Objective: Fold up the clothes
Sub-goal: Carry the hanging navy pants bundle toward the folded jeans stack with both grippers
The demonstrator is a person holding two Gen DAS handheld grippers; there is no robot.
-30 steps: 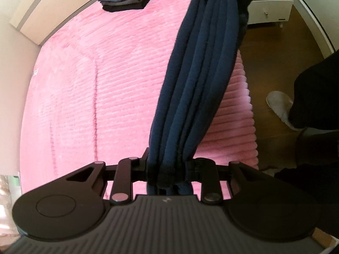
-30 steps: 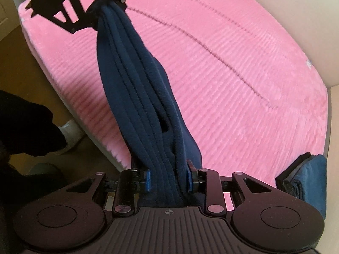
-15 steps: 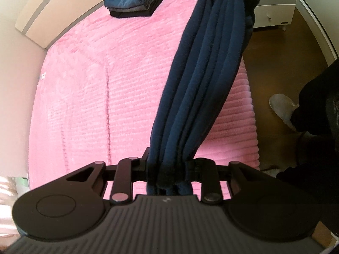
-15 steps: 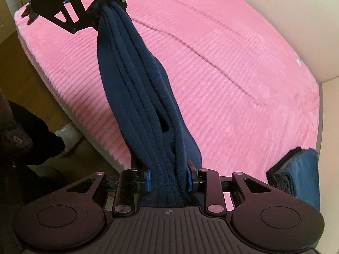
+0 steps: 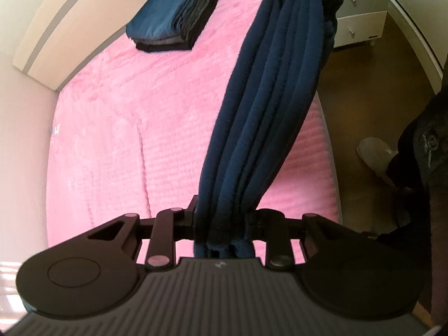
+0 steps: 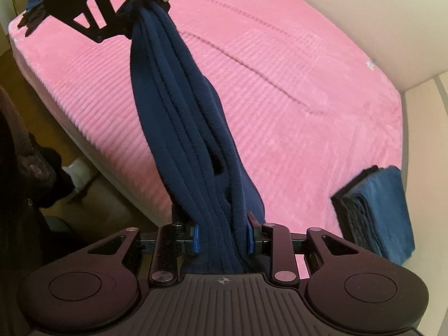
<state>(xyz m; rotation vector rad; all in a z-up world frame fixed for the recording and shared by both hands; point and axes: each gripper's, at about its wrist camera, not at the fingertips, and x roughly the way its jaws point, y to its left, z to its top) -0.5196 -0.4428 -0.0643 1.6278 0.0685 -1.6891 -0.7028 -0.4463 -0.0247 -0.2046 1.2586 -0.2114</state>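
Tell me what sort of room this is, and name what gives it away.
Most likely a bedroom. A wide bed with a pink ribbed cover fills most of both views, a stack of folded clothes sits on it, and a white drawer unit stands on the wooden floor beyond.

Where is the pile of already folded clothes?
The folded stack lies on the pink bed near its wall-side edge: lower right in the right wrist view, upper left in the left.

Two claws: left claw (image 5: 222, 221), right claw (image 6: 223, 238). One navy garment (image 5: 268, 106). One folded stack (image 5: 173, 11). One bed (image 5: 126, 117).
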